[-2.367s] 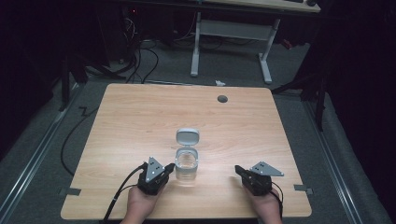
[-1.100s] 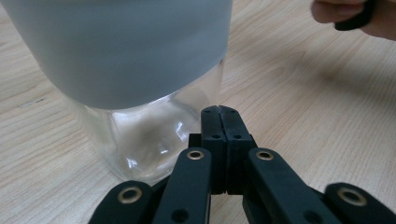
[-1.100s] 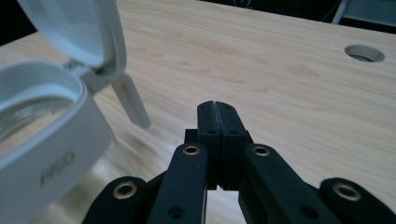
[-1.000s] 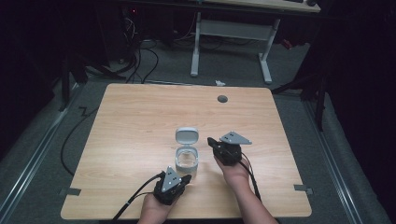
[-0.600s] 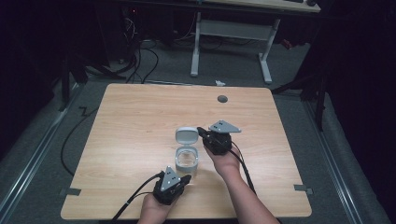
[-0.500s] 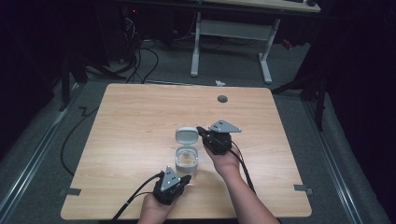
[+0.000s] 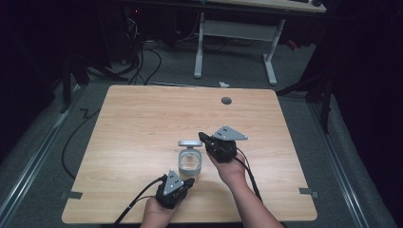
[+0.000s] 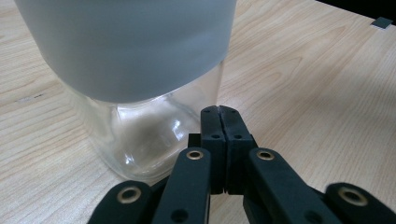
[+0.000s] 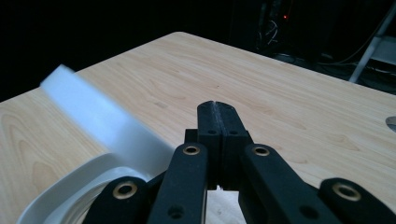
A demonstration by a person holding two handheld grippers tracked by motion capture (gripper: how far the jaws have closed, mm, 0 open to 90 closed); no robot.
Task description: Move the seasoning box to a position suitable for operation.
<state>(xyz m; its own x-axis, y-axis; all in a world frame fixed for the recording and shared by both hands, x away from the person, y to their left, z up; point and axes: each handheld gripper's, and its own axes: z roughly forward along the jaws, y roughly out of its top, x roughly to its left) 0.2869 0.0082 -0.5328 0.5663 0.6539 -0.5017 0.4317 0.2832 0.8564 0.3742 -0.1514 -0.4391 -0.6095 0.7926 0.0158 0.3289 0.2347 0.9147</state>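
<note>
A clear glass jar (image 7: 190, 163) stands upright on the wooden table (image 7: 142, 123), slightly toward the person's side of centre; its upper part carries a frosted white band (image 8: 135, 42), and through the clear lower glass nothing can be made out inside. Its white hinged lid (image 7: 190, 143) is tipped open at the far side of the rim, seen in the right gripper view as a pale slab (image 9: 100, 122) rising above the curved white rim (image 9: 65, 189). The left gripper (image 7: 189, 181), held in the person's left hand (image 7: 159, 213) at the near edge of the table, has its jaws pressed together with no gap and nothing between them; in the left gripper view its tip (image 8: 219, 112) lies just beside the jar's lower wall, whether touching or not cannot be told. The right gripper (image 7: 203, 137), held in the right hand (image 7: 233, 171), lies just right of the jar with its jaws likewise closed flat on each other and empty; its tip points toward the open lid and sits just beside it. A round dark grommet (image 7: 226, 100) marks the table's far edge
</note>
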